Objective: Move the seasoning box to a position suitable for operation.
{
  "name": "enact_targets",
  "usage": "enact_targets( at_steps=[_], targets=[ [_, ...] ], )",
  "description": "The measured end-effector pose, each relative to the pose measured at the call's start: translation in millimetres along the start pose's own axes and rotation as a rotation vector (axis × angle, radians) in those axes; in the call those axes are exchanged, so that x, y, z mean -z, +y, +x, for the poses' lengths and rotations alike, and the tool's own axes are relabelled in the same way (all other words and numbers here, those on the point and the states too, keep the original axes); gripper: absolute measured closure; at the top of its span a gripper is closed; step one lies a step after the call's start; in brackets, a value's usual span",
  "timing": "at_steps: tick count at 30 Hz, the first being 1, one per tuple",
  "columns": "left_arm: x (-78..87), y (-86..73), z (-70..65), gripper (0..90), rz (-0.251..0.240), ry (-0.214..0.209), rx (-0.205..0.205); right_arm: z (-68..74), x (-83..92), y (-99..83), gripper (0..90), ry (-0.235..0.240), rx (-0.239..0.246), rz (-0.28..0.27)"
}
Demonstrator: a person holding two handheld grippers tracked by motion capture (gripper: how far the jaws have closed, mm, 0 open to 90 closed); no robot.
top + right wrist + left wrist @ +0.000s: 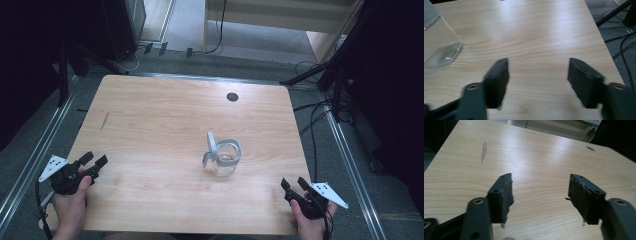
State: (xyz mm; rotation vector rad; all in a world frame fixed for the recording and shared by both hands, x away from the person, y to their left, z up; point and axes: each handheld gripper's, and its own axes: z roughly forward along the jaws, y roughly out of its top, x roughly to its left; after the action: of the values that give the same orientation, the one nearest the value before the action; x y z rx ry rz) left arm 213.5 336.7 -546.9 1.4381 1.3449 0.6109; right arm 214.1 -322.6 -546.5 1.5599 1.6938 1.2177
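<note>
Two grippers, left (93,160) and right (292,182), jaws apart, empty | wooden table (160,115) | glass jar (226,159) mid-table | grey floor (330,165)

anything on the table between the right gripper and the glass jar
No, that stretch is bare wood. In the high view nothing lies between the right gripper and the glass jar; the right gripper view shows bare table too.

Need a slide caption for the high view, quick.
Both open grippers, left gripper and right gripper, rest apart from the glass jar.
</note>
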Motion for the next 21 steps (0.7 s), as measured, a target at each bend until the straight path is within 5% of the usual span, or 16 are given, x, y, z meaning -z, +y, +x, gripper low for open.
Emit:
enact_targets(
  at_steps=[1, 3, 5, 7, 10, 12, 14, 15, 16, 21],
  targets=[
    [-0.3, 0.8, -4.7, 57.1, 0.017, -0.002, -0.014, 1.0, -0.8, 0.6, 59.5, 0.039, 0.007, -0.008],
    [-0.9, 1.5, -9.7, 62.4, 0.029, -0.007, -0.016, 2.8, -2.7, 2.1, 59.7, 0.084, -0.001, -0.007],
    [-4.7, 2.7, -21.6, 75.1, 0.041, -0.037, -0.023, 15.4, -8.0, 9.3, 63.4, 0.079, 0.025, -0.025],
    [-16.0, 5.8, -45.1, 80.2, 0.072, -0.070, -0.058, 25.0, -12.1, 16.1, 65.8, 0.084, 0.028, -0.043],
    [-25.4, 7.9, -62.7, 84.8, 0.092, -0.096, -0.089, 34.8, -17.2, 22.5, 68.1, 0.115, 0.040, -0.037],
    [-39.8, 9.2, -90.2, 87.4, 0.121, -0.160, -0.114, 51.0, -27.2, 30.3, 79.0, 0.154, 0.044, -0.026],
    [-45.8, 9.2, -102.1, 88.7, 0.128, -0.186, -0.117, 54.9, -30.1, 32.2, 82.8, 0.165, 0.043, -0.017],
    [-53.9, 9.2, -118.4, 90.0, 0.147, -0.238, -0.120, 66.0, -38.2, 37.1, 89.0, 0.193, 0.064, -0.012],
    [-53.9, 9.2, -118.4, 90.0, 0.147, -0.238, -0.120, 66.0, -38.2, 37.1, 89.0, 0.193, 0.064, -0.012],
    [-77.3, 5.2, -174.5, 90.0, 0.209, -0.366, -0.177, 97.5, -65.4, 49.2, 90.0, 0.259, 0.147, 0.014]
  ],
)
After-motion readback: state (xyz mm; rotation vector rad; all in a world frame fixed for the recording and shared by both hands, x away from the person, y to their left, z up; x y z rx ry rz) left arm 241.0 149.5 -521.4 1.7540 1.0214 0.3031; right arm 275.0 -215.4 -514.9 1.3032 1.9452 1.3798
